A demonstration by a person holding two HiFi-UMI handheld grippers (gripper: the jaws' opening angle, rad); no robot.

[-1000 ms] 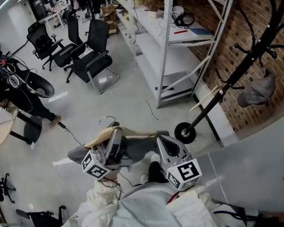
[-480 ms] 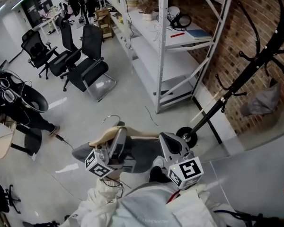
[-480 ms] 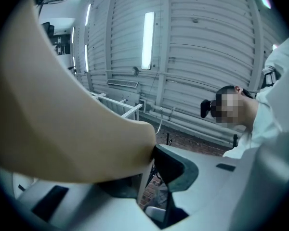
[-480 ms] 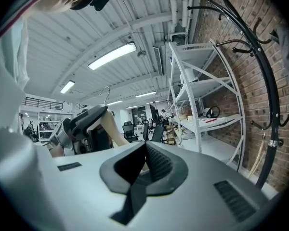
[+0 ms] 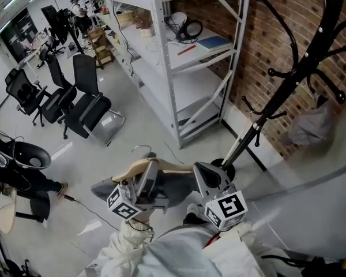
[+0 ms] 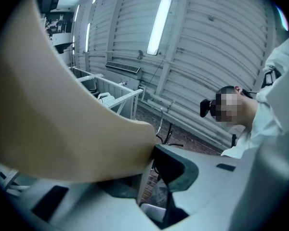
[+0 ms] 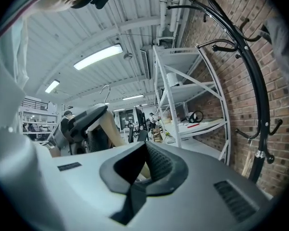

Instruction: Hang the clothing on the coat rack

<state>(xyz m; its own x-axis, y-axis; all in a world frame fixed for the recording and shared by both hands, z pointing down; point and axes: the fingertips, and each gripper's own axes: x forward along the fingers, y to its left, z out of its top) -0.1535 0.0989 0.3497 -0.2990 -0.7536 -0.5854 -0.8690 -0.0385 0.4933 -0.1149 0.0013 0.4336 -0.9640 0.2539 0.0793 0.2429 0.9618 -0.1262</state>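
Observation:
A wooden hanger (image 5: 161,166) with a metal hook and a grey garment (image 5: 176,183) draped on it is carried low in the head view. My left gripper (image 5: 149,167) is shut on the hanger's left arm, whose beige wood (image 6: 62,114) fills the left gripper view. My right gripper (image 5: 197,169) is shut on the hanger's right end; the right gripper view shows its pads (image 7: 156,162) together over a sliver of wood. The black coat rack (image 5: 288,85) rises just to the right, its base near the right gripper, its curved hooks (image 7: 253,81) overhead.
A grey cloth (image 5: 308,126) hangs low on the rack against the brick wall (image 5: 277,33). White metal shelving (image 5: 184,51) stands just left of the rack. Black office chairs (image 5: 83,105) sit farther left. A pale curved surface (image 5: 311,212) lies at the lower right.
Both grippers have carried the hanger and garment across the floor toward the coat rack. The rack and shelving now sit closer and the chairs have slid away to the left.

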